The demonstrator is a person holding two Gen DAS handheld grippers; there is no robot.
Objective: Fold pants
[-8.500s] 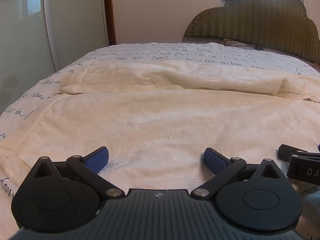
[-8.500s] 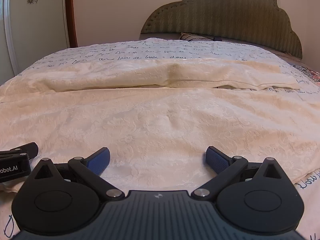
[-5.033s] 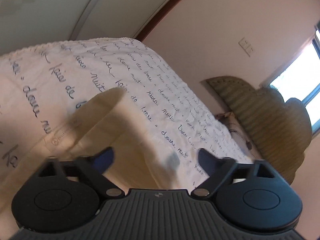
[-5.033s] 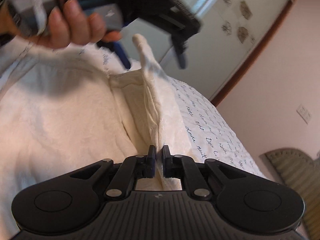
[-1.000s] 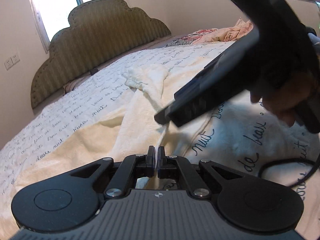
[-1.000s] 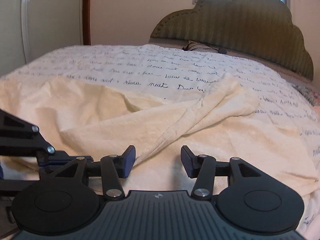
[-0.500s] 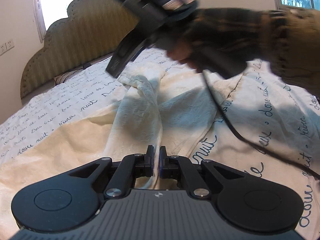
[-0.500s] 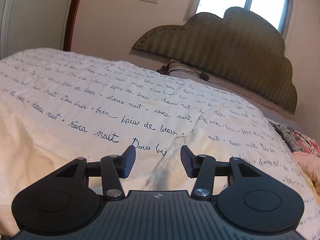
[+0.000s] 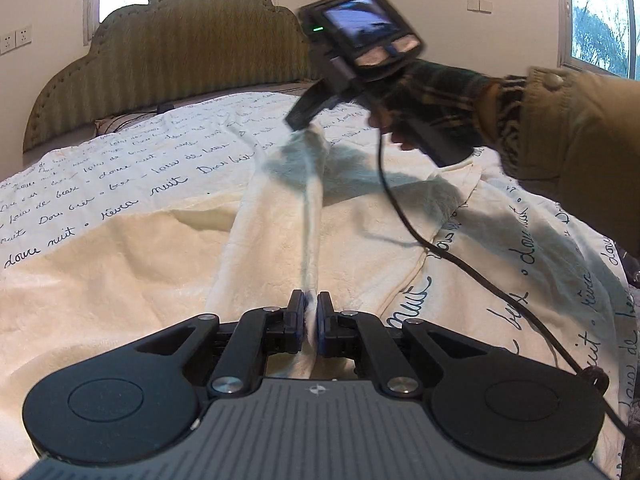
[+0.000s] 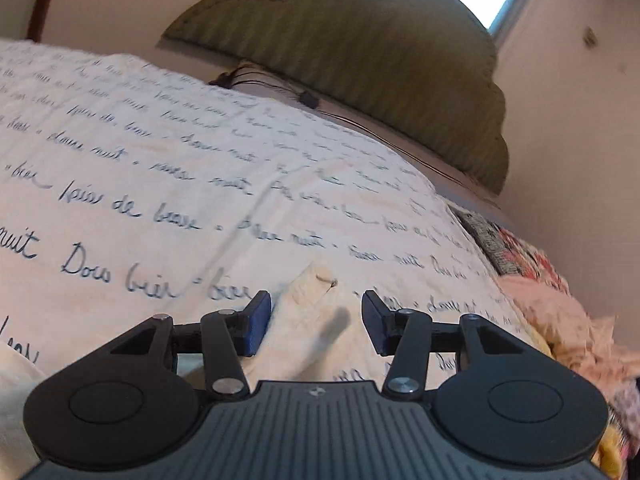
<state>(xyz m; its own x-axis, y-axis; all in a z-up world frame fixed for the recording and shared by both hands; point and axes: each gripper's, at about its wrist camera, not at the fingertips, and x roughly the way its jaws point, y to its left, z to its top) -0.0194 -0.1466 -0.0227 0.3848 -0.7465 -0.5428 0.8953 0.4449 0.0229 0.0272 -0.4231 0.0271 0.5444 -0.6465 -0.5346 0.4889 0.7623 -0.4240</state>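
The cream pants [image 9: 120,248] lie spread on the bed. My left gripper [image 9: 308,316] is shut on a raised ridge of the pants' fabric. The ridge runs away from it to a far tip under the right gripper's fingers [image 9: 298,118]. In the right wrist view, my right gripper [image 10: 316,322] is open. That cream tip of the pants [image 10: 308,300] lies between its two blue pads, not pinched.
The bed has a white cover with blue handwriting [image 9: 120,168] and a green padded headboard [image 9: 180,40]. A black cable [image 9: 460,256] hangs from the right gripper across the pants. Pink and patterned bedding [image 10: 560,312] lies at the right edge.
My right gripper has moved forward and down over the far tip of the fabric ridge, still open. My left gripper stays shut on the pants.
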